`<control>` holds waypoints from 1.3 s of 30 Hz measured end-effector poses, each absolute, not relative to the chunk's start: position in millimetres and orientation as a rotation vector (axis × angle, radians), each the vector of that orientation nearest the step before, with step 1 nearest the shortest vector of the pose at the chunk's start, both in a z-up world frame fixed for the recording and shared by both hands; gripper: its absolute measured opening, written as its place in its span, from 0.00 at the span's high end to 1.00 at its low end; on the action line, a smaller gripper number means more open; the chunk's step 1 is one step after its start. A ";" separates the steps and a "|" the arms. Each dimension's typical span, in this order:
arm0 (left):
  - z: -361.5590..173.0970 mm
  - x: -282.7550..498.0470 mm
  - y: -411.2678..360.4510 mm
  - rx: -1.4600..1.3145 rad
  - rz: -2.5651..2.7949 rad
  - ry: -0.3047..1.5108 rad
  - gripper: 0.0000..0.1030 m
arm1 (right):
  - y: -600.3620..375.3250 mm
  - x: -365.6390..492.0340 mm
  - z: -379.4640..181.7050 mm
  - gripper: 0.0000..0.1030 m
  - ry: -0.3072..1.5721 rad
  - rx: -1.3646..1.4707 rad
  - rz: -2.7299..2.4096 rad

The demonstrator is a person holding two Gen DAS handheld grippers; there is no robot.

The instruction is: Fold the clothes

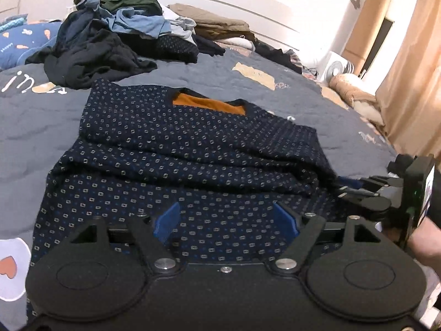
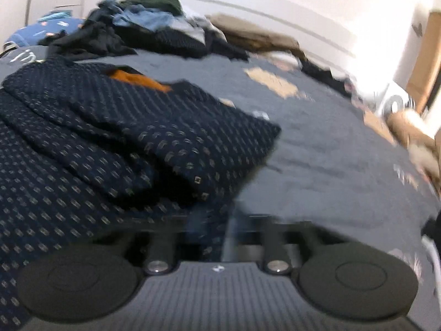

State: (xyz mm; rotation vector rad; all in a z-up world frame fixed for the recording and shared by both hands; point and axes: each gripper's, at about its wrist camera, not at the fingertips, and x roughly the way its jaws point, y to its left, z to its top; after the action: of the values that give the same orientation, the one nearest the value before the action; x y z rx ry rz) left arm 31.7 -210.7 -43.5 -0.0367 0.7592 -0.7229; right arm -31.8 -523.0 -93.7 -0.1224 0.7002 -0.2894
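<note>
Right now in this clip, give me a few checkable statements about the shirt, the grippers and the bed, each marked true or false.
1. The patterned navy shirt lies on the grey bedspread with an orange lining showing at its collar. True.
2. The left gripper is clamped shut on a sleeve. False: its blue fingers stand apart over the shirt, holding nothing.
3. A pile of unfolded clothes sits beyond the shirt. True.
4. The shirt hangs in the air between both grippers. False: it rests on the bed.
5. The right wrist view is sharp. False: it is blurred, so the right gripper's state is unclear.
</note>
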 end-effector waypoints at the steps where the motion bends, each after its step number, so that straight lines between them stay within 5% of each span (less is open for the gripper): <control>1: -44.8 32.8 -209.9 -0.035 -0.719 0.765 0.28 | -528.4 -34.9 -92.5 0.90 0.694 -0.089 -0.289; 12: -50.2 35.9 -207.8 -0.010 -0.726 0.779 0.25 | -549.7 -48.8 -74.7 0.88 0.761 0.061 -0.236; 17: -54.4 32.7 -213.5 0.004 -0.744 0.798 0.23 | -545.2 -52.6 -52.8 0.84 0.628 0.249 -0.092; 27: -52.5 30.7 -213.8 0.001 -0.763 0.798 0.23 | -504.4 -10.1 -79.5 0.79 0.676 0.132 -0.084; 32: -51.5 29.5 -214.5 0.012 -0.778 0.797 0.23 | -501.0 -6.9 -76.1 0.60 0.664 0.048 -0.126; 39: -49.0 28.1 -215.4 -0.004 -0.785 0.795 0.23 | -497.7 4.9 -87.6 0.51 0.686 0.004 -0.144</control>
State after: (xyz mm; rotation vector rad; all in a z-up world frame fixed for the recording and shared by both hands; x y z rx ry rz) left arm 28.1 -215.4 -49.0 -0.0036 0.7945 -0.7854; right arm 4.9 -497.7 -87.6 0.0038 0.6858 -0.1435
